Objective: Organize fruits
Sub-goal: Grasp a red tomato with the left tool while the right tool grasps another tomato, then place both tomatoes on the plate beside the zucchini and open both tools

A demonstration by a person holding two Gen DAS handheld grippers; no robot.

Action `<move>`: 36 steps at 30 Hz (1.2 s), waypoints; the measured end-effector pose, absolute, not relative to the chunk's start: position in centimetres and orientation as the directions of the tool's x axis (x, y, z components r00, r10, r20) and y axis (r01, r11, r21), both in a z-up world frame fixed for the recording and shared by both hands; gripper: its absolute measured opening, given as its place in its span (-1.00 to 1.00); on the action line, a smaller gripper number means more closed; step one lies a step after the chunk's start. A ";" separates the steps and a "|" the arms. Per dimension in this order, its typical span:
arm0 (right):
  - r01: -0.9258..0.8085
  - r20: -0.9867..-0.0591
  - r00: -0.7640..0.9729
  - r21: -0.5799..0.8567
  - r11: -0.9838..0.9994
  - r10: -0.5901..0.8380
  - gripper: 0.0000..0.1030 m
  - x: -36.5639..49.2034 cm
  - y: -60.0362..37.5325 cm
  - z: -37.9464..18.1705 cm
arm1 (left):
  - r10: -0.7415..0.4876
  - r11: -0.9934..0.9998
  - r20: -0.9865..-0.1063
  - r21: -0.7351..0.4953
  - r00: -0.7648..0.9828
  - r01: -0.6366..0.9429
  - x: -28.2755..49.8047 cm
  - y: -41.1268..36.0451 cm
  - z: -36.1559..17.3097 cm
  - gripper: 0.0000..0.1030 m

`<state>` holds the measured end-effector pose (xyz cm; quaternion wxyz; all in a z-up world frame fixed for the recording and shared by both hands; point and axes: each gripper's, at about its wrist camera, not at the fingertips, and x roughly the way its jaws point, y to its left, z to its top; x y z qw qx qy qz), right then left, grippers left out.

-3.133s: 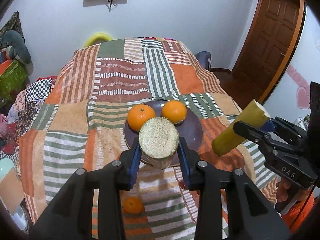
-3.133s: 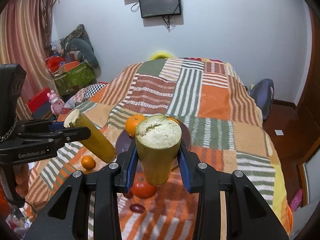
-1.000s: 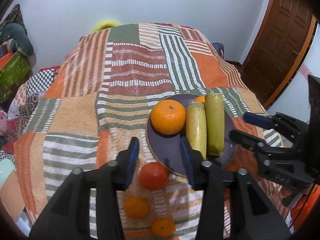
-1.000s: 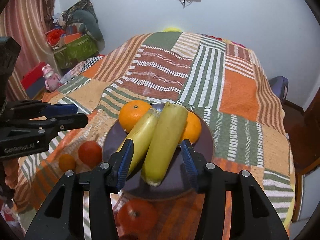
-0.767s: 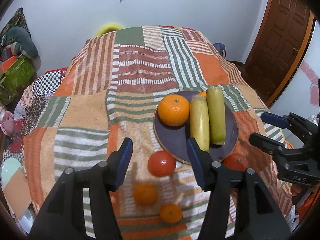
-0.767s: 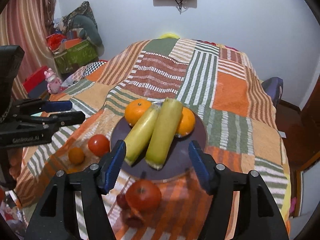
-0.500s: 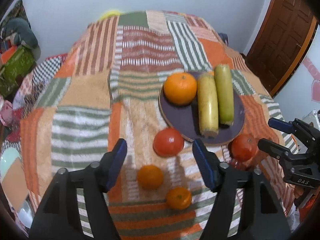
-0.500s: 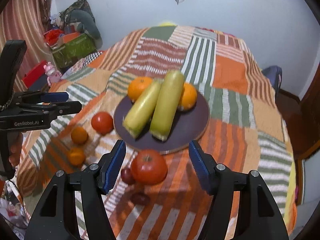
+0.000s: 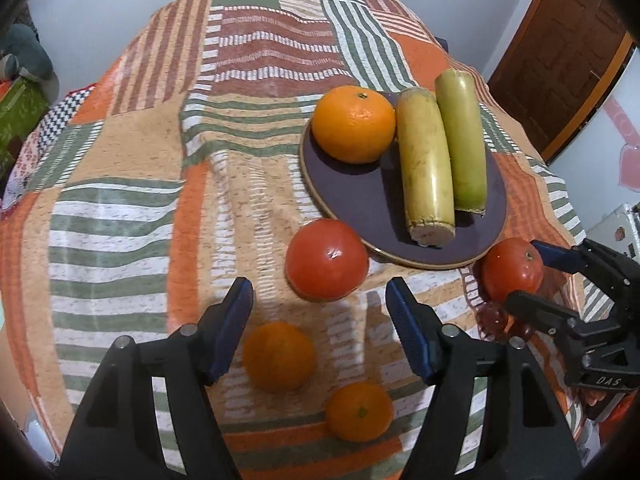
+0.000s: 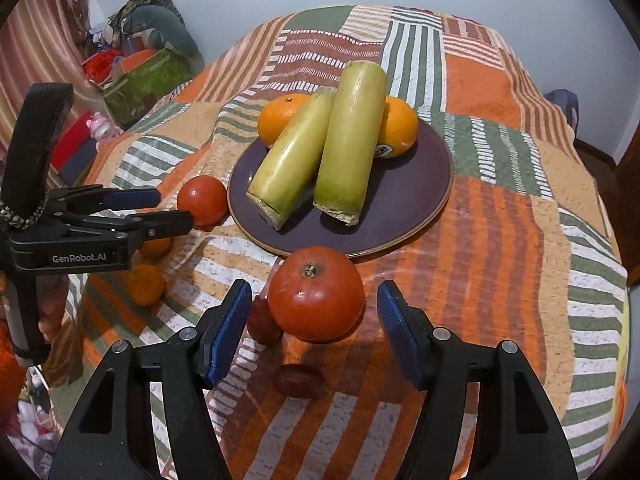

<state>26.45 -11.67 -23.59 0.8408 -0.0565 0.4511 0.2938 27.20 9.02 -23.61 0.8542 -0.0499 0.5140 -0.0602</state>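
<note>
A dark purple plate [image 9: 360, 204] [image 10: 404, 204] on the patchwork cloth holds two yellow-green cane pieces [image 9: 426, 164] [image 10: 352, 136] side by side and two oranges [image 9: 353, 123] [image 10: 280, 118]. My left gripper [image 9: 320, 312] is open and empty, with a red tomato [image 9: 326, 258] just ahead of its fingertips and a small orange [image 9: 279, 355] between its fingers. My right gripper [image 10: 314, 312] is open, its fingers on either side of another red tomato [image 10: 316, 294] [image 9: 512, 268] without touching it.
A second small orange [image 9: 359, 411] lies near the front edge. Two dark red small fruits [image 10: 262, 320] [image 10: 298, 380] lie by the right gripper. The cloth drops off at the sides. Clutter stands at the far left [image 10: 144, 68], a wooden door [image 9: 560, 52] at the right.
Both grippers released the cane pieces onto the plate, opened, and drew back and down. The left now faces one tomato and the right straddles the other.
</note>
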 end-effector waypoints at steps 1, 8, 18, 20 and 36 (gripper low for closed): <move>-0.546 -0.793 0.419 0.170 0.820 0.443 0.20 26.4 -11.7 -23.7 | -0.160 0.987 -0.873 -0.152 0.461 0.054 27.5 9.0 -23.8 0.33; -0.553 -0.796 0.392 0.197 0.810 0.461 -0.01 27.0 -11.7 -24.1 | -0.175 0.984 -0.879 -0.171 0.443 0.050 28.7 8.7 -24.8 0.05; -0.562 -0.790 0.404 0.182 0.807 0.460 -0.09 26.8 -11.8 -23.8 | -0.178 0.983 -0.880 -0.178 0.441 0.040 29.1 8.9 -25.1 -0.09; -0.562 -0.787 0.414 0.175 0.808 0.458 -0.09 26.7 -11.9 -23.6 | -0.176 0.984 -0.879 -0.176 0.443 0.040 28.9 8.9 -24.9 -0.10; -0.533 -0.718 0.519 0.152 0.832 0.464 -0.09 27.6 -13.9 -19.8 | -0.189 0.981 -0.817 -0.186 0.545 0.060 28.3 8.2 -19.9 -0.10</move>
